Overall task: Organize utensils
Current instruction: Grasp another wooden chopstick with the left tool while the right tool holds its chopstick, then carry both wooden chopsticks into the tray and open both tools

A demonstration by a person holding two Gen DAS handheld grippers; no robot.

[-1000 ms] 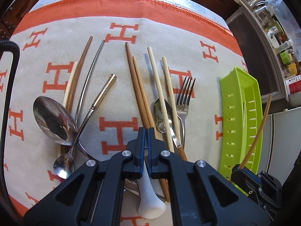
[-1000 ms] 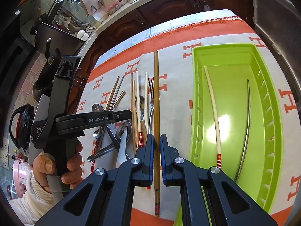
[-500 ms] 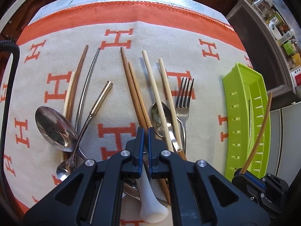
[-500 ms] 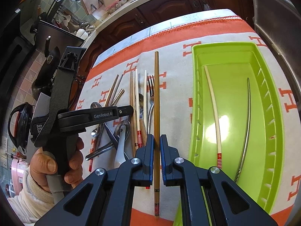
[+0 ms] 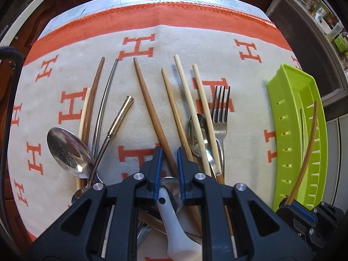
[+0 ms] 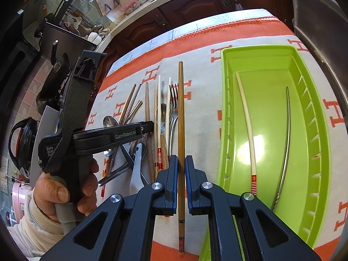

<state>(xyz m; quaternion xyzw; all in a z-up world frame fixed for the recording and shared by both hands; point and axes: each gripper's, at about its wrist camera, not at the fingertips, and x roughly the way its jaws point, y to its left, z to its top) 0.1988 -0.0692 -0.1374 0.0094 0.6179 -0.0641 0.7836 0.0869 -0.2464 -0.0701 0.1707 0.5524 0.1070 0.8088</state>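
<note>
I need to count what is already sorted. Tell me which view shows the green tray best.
The right wrist view: the green tray shows its whole floor, holding a pale chopstick and a metal one. The left wrist view shows only its slotted side wall, edge-on.

Seven chopsticks [image 5: 150, 106] on the cloth [image 5: 195, 39], two in the one tray [image 6: 256, 49], one chopstick [image 6: 181, 108] in the right gripper [image 6: 181, 163], one fork [image 5: 220, 108], at least four spoons [image 5: 67, 150].
</note>
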